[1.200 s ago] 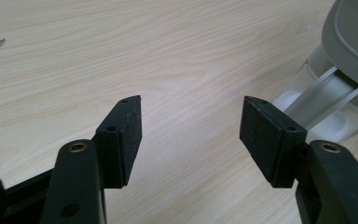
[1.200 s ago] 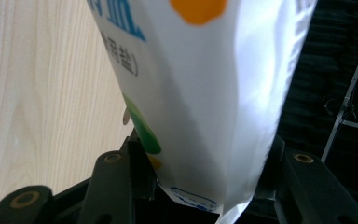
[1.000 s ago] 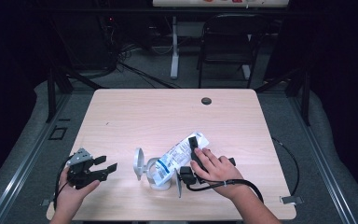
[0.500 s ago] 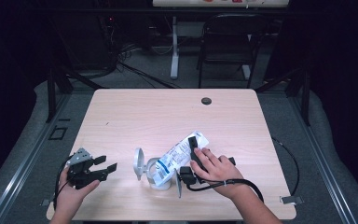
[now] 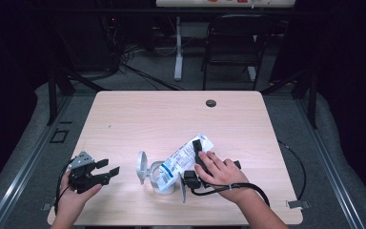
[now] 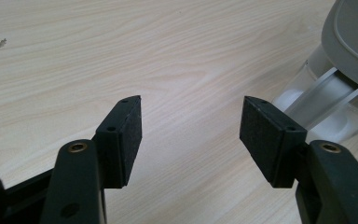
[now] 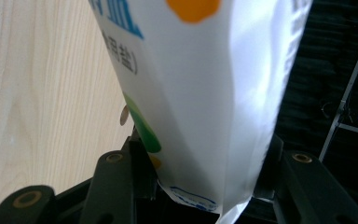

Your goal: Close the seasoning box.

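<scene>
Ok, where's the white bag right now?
In the high view the bag is at the table's near middle, clamped in the right hand-held gripper and tilted down into the clear container with the open lid.

High view overlooks table [image 5: 124,114]; gripper views sit close (tabletop shared).

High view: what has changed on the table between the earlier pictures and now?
Nothing has visibly changed. The right claw keeps its hold on the white bag, tilted over the clear container, and the left claw stays open beside it.
</scene>
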Tool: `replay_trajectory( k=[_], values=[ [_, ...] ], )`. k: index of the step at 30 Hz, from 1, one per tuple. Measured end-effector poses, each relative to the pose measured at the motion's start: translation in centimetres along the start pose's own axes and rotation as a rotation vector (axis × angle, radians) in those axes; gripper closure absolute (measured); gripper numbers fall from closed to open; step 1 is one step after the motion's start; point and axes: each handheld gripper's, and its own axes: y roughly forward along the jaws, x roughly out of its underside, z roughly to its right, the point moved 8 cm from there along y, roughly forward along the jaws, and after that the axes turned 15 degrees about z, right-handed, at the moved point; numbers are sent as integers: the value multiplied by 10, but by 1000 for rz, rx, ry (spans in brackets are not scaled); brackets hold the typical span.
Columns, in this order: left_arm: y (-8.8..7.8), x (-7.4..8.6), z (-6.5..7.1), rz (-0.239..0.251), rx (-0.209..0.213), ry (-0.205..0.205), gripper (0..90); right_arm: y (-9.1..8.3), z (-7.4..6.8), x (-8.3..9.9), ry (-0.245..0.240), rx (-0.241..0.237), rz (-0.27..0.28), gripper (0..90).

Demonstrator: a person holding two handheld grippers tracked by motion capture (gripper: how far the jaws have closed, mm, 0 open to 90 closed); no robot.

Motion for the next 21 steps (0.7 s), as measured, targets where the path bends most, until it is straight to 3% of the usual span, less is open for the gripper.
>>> replay_trajectory(
  k=[21],
  values=[
    [0, 1, 0, -1, 2, 1, 393, 0, 0, 0, 0, 2, 7, 554]
  ],
)
